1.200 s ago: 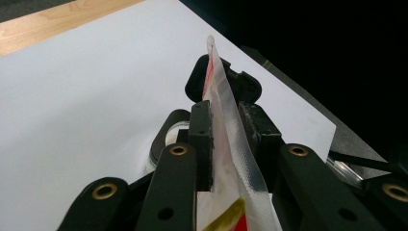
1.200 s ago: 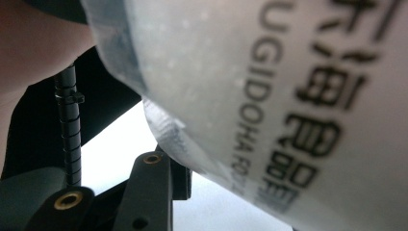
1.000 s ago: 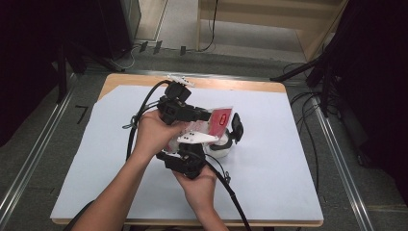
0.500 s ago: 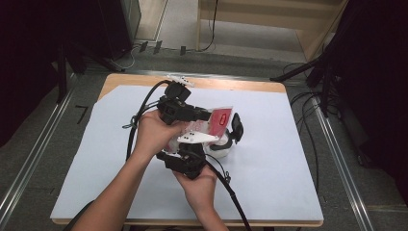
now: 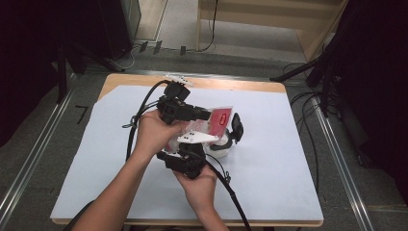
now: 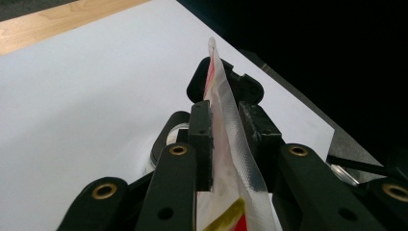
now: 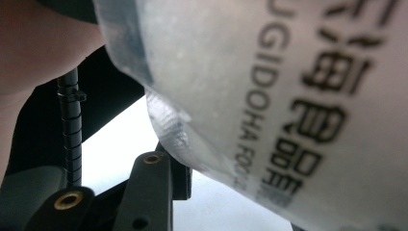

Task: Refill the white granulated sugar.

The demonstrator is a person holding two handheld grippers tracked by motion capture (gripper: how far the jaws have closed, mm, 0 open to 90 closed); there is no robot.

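Two bare forearms, no sleeves in sight. Left tool (image 5: 204, 114): black body, thick black cable looping off, white plate on top. Right tool (image 5: 226, 139): black too, pale three-cornered plate, black cable trailing. Black jaws with brass-coloured rivets and rough dark pads (image 6: 201, 126).

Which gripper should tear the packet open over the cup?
Right, probably. The left gripper already clamps the packet edge-on between its jaws, acting as the anchor above the cup. The right gripper sits close against the packet's printed face, free to pull.
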